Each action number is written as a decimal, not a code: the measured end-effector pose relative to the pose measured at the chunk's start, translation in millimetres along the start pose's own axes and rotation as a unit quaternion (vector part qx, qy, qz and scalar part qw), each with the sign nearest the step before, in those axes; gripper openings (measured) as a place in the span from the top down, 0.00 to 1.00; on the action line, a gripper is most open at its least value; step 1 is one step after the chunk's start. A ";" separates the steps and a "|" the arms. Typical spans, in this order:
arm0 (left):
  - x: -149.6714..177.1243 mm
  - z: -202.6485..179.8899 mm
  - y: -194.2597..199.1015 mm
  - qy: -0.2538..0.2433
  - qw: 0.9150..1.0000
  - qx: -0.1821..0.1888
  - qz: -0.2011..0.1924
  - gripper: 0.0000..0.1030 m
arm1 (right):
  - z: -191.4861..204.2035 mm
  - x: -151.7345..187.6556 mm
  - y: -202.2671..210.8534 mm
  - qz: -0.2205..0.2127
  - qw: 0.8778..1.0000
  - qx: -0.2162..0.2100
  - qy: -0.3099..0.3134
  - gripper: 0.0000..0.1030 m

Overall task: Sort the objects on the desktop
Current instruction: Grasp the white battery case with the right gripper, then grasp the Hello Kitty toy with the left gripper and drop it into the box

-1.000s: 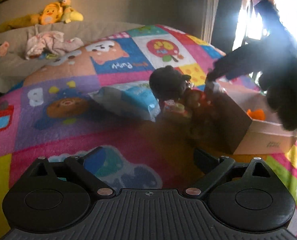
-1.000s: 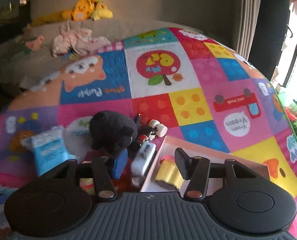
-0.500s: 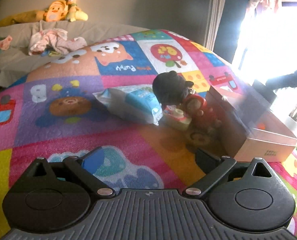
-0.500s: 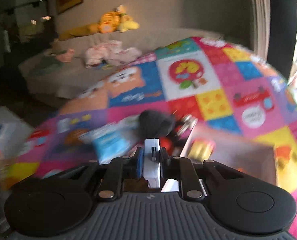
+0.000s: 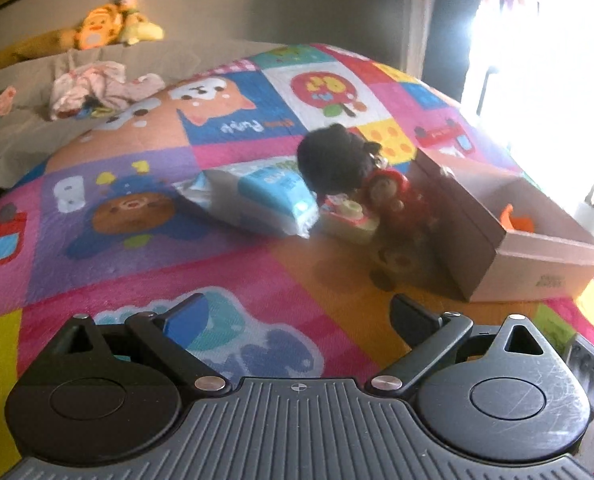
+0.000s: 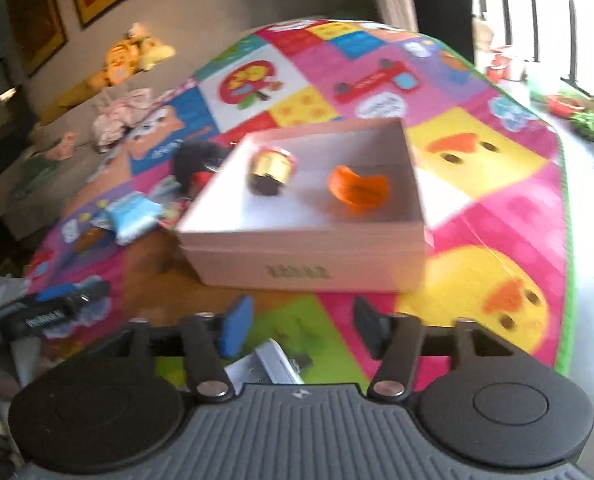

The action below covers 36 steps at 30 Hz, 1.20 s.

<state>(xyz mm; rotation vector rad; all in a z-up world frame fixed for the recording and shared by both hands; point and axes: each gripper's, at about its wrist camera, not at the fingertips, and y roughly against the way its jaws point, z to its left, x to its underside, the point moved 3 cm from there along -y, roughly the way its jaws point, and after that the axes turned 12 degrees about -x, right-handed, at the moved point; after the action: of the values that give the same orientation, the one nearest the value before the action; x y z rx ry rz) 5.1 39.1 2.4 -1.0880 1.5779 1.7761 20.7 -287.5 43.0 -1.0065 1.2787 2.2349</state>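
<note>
Two claws hover over a colourful play mat (image 5: 145, 272). The left claw (image 5: 297, 314) gapes empty. The right claw (image 6: 299, 326) is opening; a small white-and-silver object (image 6: 273, 364) lies below its jaws, unpinched. It looks light, rigid and slippery, best gripped across its flat sides. Beyond sits the cardboard box (image 6: 309, 256), its printed label blurred. Mat lettering is unreadable.

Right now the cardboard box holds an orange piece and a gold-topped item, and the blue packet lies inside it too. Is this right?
Not quite. The blue packet lies on the play mat, outside the cardboard box, to its left in the right wrist view. The orange piece and the gold-topped item are indeed inside.
</note>
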 end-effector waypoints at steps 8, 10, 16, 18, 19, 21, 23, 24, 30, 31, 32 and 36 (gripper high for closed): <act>-25.8 -48.3 -28.1 -0.114 0.992 0.011 -0.048 0.03 | 19.6 44.0 -15.3 -0.043 0.993 0.042 0.103 0.22; -36.1 -58.8 -43.3 -0.123 0.991 0.017 -0.042 0.12 | 22.5 44.6 -13.3 -0.052 0.991 0.035 0.118 0.21; -58.6 -75.1 -89.9 -0.146 0.989 0.020 -0.020 0.23 | 14.2 42.8 -13.8 -0.052 0.995 0.024 0.085 0.11; -61.6 -74.7 -106.6 -0.150 0.988 0.022 0.001 0.23 | 10.3 41.8 -15.8 -0.047 0.996 0.016 0.071 0.10; -62.5 -73.5 -114.4 -0.146 0.989 0.032 0.019 0.22 | 9.0 42.2 -16.1 -0.046 0.997 0.015 0.065 0.10; -67.2 -69.1 -120.0 -0.126 0.990 0.049 0.034 0.25 | 4.6 41.8 -17.1 -0.045 0.998 0.010 0.051 0.07; -66.8 -68.7 -119.1 -0.131 0.990 0.042 0.029 0.38 | -0.2 41.1 -18.4 -0.041 0.998 0.006 0.036 0.06; -65.4 -69.7 -116.3 -0.136 0.990 0.038 0.025 0.39 | -2.5 40.8 -19.0 -0.039 0.999 0.006 0.029 0.06; -43.3 -74.5 -69.9 -0.147 0.989 0.026 0.022 0.39 | -9.1 39.7 -20.0 -0.038 0.999 0.004 0.006 0.05; -37.9 -74.6 -56.8 -0.146 0.989 0.027 0.023 0.39 | -8.5 39.8 -19.8 -0.039 0.999 0.004 0.006 0.04; -33.3 -74.7 -44.6 -0.145 0.989 0.029 0.023 0.39 | -8.3 39.6 -19.9 -0.038 0.999 0.004 0.007 0.04; -12.7 -71.6 3.7 -0.134 0.989 0.055 0.026 0.38 | -7.9 39.6 -20.1 -0.039 0.999 0.006 0.007 0.04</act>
<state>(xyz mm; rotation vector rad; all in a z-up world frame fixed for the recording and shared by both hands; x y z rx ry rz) 24.9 -29.8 15.2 -0.7287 1.5290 1.7617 9.6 -285.0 -0.7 -1.0520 1.2357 2.1624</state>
